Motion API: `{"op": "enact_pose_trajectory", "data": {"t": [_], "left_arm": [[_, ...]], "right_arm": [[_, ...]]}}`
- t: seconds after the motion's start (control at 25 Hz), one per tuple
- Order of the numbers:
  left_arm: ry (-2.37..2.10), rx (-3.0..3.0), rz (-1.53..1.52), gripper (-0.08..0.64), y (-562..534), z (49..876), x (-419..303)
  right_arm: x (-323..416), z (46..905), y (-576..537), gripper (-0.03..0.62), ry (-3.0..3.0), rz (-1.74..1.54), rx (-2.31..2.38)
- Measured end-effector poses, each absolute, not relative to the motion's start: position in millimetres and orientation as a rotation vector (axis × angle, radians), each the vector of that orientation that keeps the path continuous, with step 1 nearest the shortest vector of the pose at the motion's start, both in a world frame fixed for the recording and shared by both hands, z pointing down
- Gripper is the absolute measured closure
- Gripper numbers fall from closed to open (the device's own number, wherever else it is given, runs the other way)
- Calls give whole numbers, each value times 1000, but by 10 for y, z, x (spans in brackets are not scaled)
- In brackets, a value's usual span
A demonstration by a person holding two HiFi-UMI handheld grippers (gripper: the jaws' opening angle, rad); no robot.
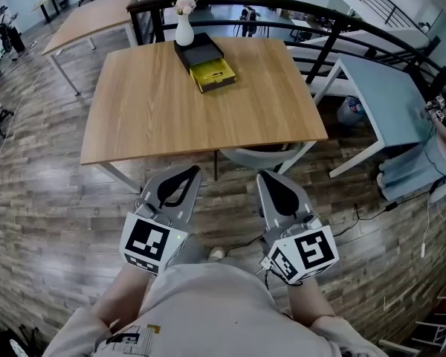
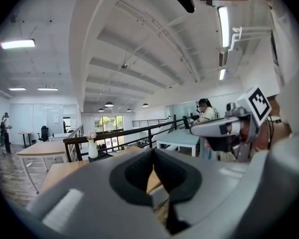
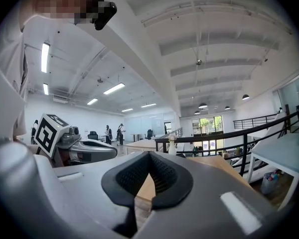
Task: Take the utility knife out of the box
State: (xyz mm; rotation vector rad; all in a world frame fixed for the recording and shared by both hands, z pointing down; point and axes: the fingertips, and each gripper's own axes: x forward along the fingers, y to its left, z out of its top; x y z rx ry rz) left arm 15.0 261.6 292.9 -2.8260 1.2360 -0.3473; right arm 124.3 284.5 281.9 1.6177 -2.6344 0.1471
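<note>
Open loft office with a dark plank floor and a square light-wood table (image 1: pixel 171 110) ahead. Nearest, at six o'clock, the grey left gripper (image 1: pixel 184 175) and grey right gripper (image 1: pixel 271 181) hang short of the table's near edge, both with jaws pressed together on nothing. At twelve o'clock, by the far edge, lies the shallow yellow open box (image 1: pixel 213 75).

Reaching in with the jaws together would likely shove the light box. A wide sweep could tip the white flower vase (image 1: pixel 183 27) at eleven o'clock.

The box touches a black lid (image 1: pixel 199 50). A small dark shape lies inside, too small to tell as the knife.
</note>
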Motion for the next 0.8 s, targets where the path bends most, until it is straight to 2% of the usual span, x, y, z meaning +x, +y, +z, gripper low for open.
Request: {"op": "enact_pose_trajectory", "data": {"t": [0.4, 0.8], "left_arm": [[1293, -2797, -342, 558, 2522, 2966, 121], [1284, -2817, -327, 558, 1954, 3062, 75]], "right_arm": [[1181, 2910, 2727, 592, -2667, 159, 1540], [1151, 3021, 2168, 592, -2632, 143, 1541]]}}
